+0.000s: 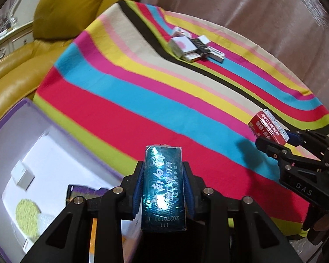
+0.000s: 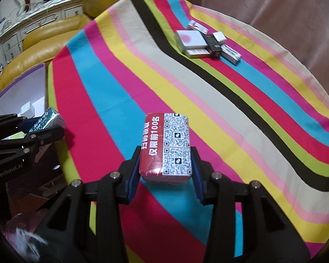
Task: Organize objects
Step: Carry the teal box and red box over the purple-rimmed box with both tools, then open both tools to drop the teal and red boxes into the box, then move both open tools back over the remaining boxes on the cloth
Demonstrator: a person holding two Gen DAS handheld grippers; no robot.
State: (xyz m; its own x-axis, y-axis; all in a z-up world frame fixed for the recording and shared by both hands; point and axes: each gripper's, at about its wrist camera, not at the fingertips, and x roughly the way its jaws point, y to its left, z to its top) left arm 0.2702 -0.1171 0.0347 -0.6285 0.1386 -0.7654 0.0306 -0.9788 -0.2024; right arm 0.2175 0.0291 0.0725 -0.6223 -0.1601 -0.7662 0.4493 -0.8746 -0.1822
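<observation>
My left gripper (image 1: 163, 173) is shut on a shiny teal box (image 1: 163, 188) with white lettering, held above the near edge of the striped cloth (image 1: 142, 92). That teal box (image 2: 47, 120) and the left gripper (image 2: 51, 127) also show at the left of the right wrist view. My right gripper (image 2: 165, 160) is shut on a red box (image 2: 165, 146) with white QR codes, above the striped cloth (image 2: 208, 109). The same red box (image 1: 267, 127) and right gripper (image 1: 272, 140) appear at the right of the left wrist view. An open purple-edged white box (image 1: 22, 149) lies at lower left.
A cluster of several small boxes (image 1: 193, 46) lies at the far side of the cloth, seen also as small boxes (image 2: 206, 41) in the right wrist view. A yellow leather sofa (image 1: 65, 6) stands beyond on the left. A pinkish covered backrest (image 2: 263, 6) rises behind the cloth.
</observation>
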